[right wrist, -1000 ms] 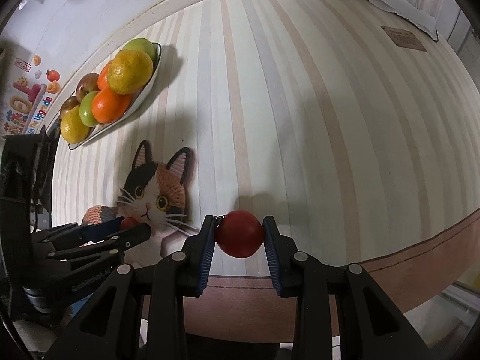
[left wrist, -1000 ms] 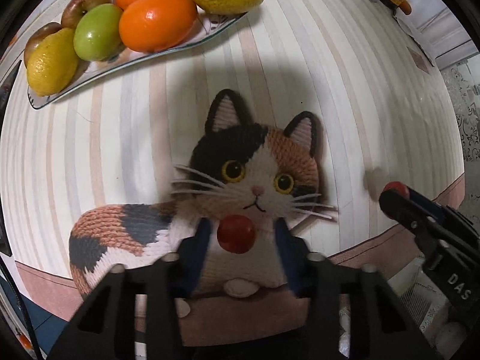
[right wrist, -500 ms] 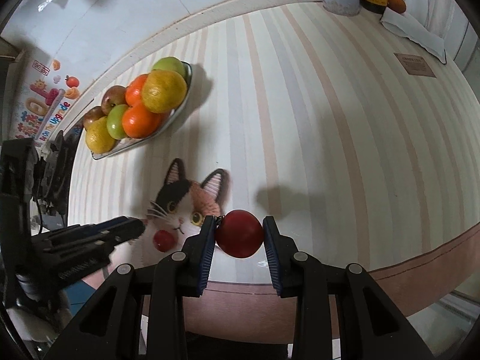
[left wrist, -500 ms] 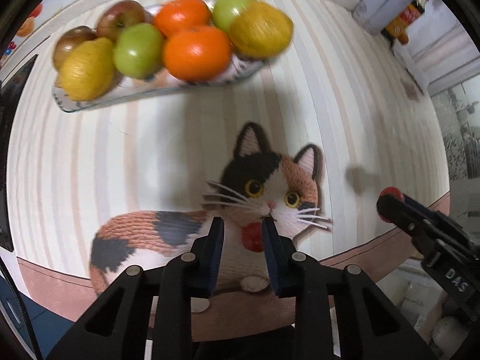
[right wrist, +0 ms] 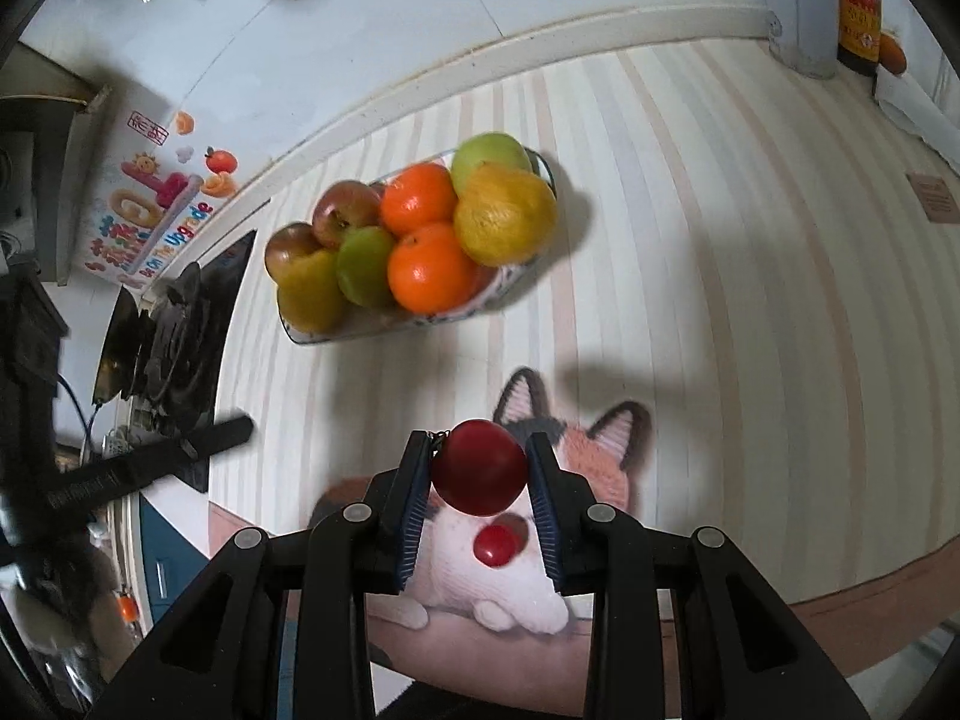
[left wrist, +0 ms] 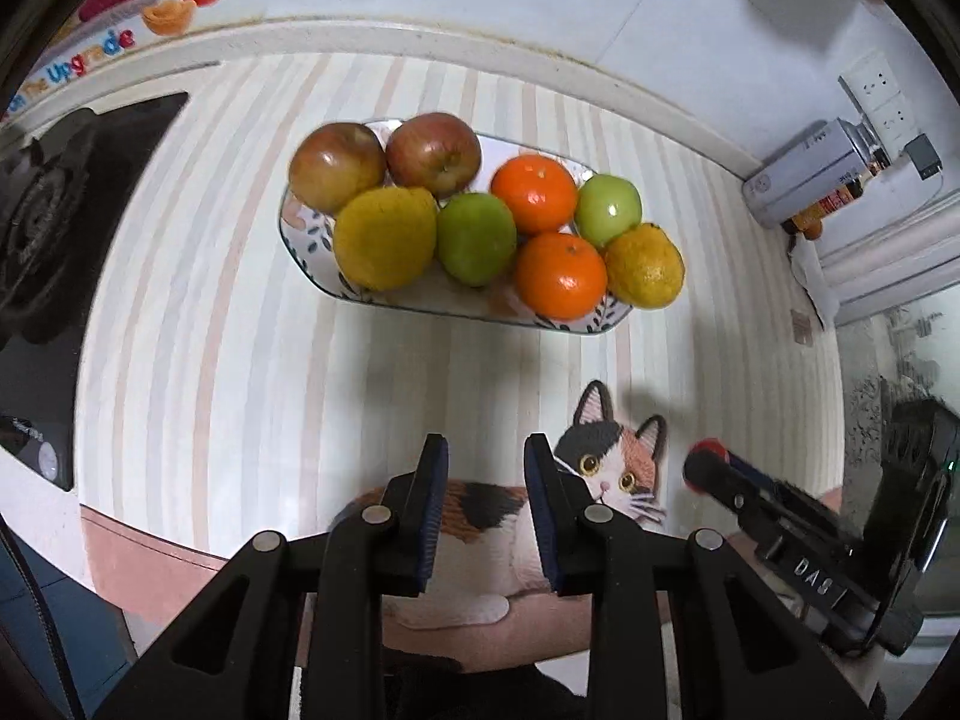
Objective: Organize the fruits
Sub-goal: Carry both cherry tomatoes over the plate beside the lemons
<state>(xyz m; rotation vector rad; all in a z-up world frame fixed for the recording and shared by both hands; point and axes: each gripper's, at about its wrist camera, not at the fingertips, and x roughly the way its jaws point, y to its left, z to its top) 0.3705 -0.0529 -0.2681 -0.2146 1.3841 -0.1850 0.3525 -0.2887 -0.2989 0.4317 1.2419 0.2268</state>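
Observation:
A patterned oval plate (left wrist: 312, 252) holds apples, oranges and yellow citrus at the back of the striped counter; it also shows in the right wrist view (right wrist: 510, 276). My right gripper (right wrist: 480, 474) is shut on a round red fruit (right wrist: 479, 467) and holds it above the cat-shaped mat (right wrist: 600, 456). A smaller red fruit (right wrist: 495, 545) lies on the mat below it. My left gripper (left wrist: 486, 480) is open and empty above the mat's left part (left wrist: 480, 498). The right gripper shows at the right of the left wrist view (left wrist: 708, 468).
A black gas stove (left wrist: 36, 228) stands at the left. A grey can and a dark bottle (right wrist: 855, 6) stand at the back right by the wall. The counter's front edge (left wrist: 150, 546) runs just under the grippers.
My left gripper has opened, pulled back and risen, leaving the small red fruit on the mat. My right gripper has moved left over the mat with its red fruit.

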